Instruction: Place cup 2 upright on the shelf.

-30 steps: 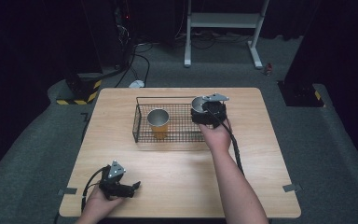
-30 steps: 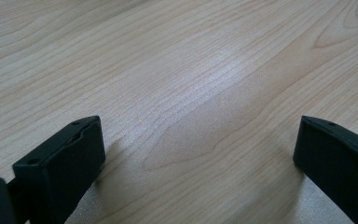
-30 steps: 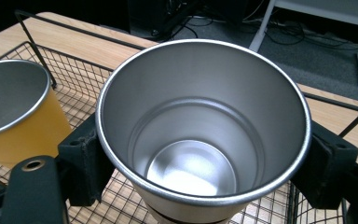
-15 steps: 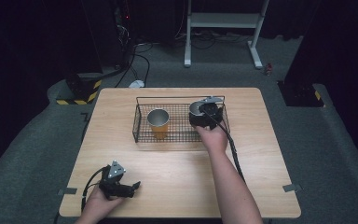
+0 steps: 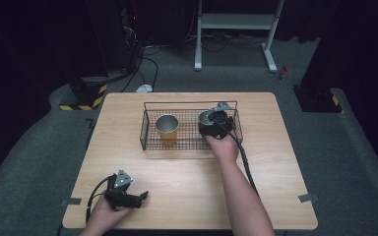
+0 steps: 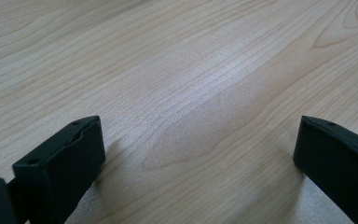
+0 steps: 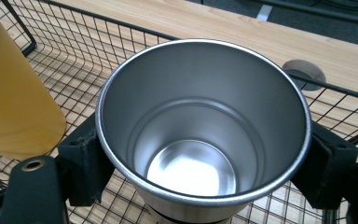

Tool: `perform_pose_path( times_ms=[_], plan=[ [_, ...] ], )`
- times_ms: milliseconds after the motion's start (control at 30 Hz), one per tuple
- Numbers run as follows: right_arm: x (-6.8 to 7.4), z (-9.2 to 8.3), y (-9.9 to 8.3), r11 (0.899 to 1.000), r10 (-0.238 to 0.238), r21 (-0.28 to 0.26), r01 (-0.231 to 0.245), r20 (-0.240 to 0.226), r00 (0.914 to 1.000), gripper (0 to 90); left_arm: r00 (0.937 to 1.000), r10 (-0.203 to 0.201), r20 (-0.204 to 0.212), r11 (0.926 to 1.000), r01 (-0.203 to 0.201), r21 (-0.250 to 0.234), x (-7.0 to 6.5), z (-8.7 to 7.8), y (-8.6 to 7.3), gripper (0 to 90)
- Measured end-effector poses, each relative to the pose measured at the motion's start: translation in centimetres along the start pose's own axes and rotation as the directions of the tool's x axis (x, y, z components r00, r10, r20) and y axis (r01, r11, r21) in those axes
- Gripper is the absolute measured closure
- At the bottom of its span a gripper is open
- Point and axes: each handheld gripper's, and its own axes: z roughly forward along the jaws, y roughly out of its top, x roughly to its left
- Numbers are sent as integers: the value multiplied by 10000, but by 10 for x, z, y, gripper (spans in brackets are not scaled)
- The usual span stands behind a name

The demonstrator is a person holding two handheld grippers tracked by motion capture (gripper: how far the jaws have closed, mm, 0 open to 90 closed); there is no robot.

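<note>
At the near left corner of the pale wooden table [image 5: 187, 182], the left gripper [image 5: 139, 198] lay with its jaws wide apart and nothing between them; its own view added fine wood grain under the two black blocks. Two cups stood in the black wire basket [image 5: 150, 129]: a yellow cup with a metal rim [image 5: 167, 130] at its left, and a smooth, round stainless steel cup [image 7: 200, 126] at its right, clamped on both sides by the right gripper [image 7: 200, 163]. Only that close view showed its empty, shiny bottom.
</note>
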Motion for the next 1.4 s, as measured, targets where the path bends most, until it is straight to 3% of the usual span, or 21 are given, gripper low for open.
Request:
perform_pose_path(
  times_ms=[433,1400],
  plan=[
    [2,11,-3,9994,99,346,-100,25,9999,183,10000,-10,2,10000,10,4,0,0,0,23],
    [2,17,-8,9941,216,1064,-206,-84,9997,160,9999,-121,35,9999,121,-40,-1,0,0,23]
  ],
)
